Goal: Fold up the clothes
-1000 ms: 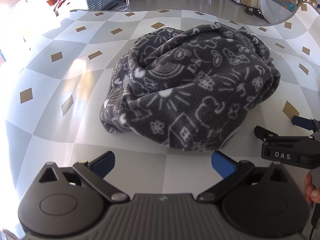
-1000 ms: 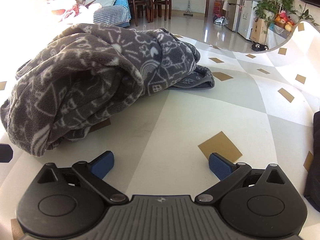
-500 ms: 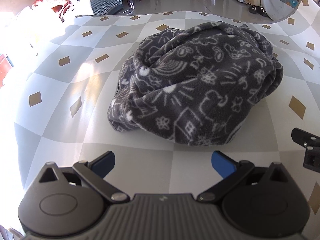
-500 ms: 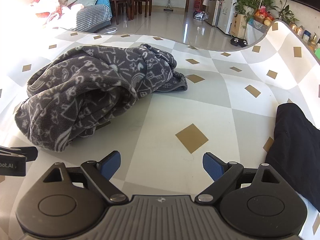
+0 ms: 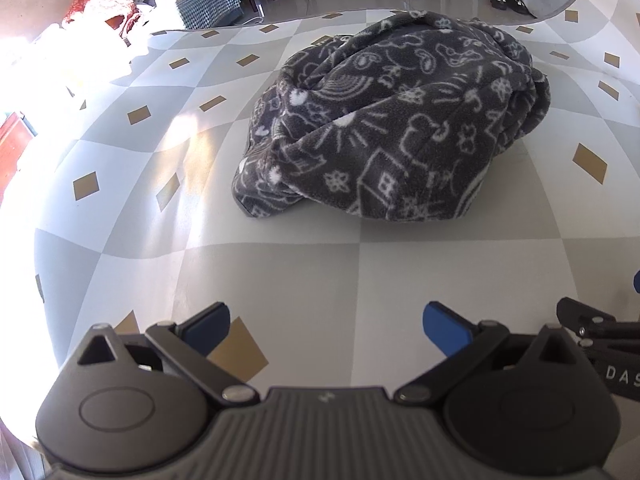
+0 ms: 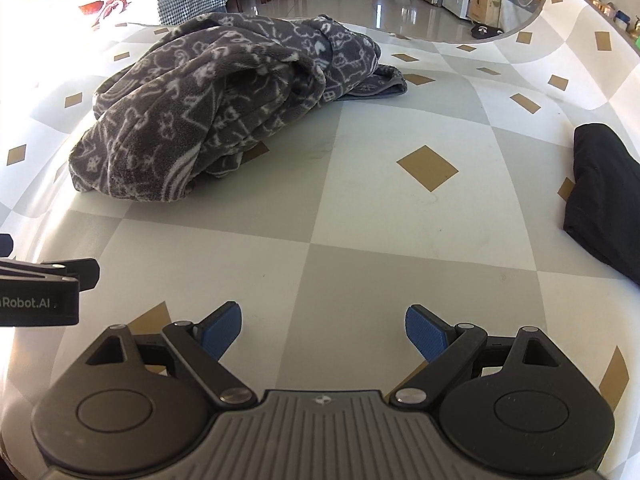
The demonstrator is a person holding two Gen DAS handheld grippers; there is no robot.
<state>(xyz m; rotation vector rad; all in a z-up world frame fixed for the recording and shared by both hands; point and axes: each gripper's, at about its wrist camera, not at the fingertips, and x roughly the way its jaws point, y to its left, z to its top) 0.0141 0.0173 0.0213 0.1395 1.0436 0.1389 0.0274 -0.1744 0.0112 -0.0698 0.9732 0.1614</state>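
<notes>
A dark grey fleece garment (image 5: 392, 120) with white doodle print lies crumpled in a heap on the checked table (image 5: 280, 272). My left gripper (image 5: 326, 316) hovers over bare tabletop in front of it, open, with nothing between its blue pads. In the right wrist view the same heap (image 6: 224, 96) sits up and to the left. My right gripper (image 6: 323, 316) is also open and empty, well short of the cloth. Each gripper's black side shows at the edge of the other's view: the right one (image 5: 600, 320) and the left one (image 6: 48, 280).
A black folded garment (image 6: 604, 192) lies at the table's right side. The tablecloth (image 6: 360, 220) has grey and white squares with gold diamonds. Beyond the far edge are a sofa with clothes, chairs, a shiny floor and plants.
Both grippers have drawn back from the fleece heap, which now sits farther off. The right gripper's jaws narrowed slightly, and the black garment came into its view on the right.
</notes>
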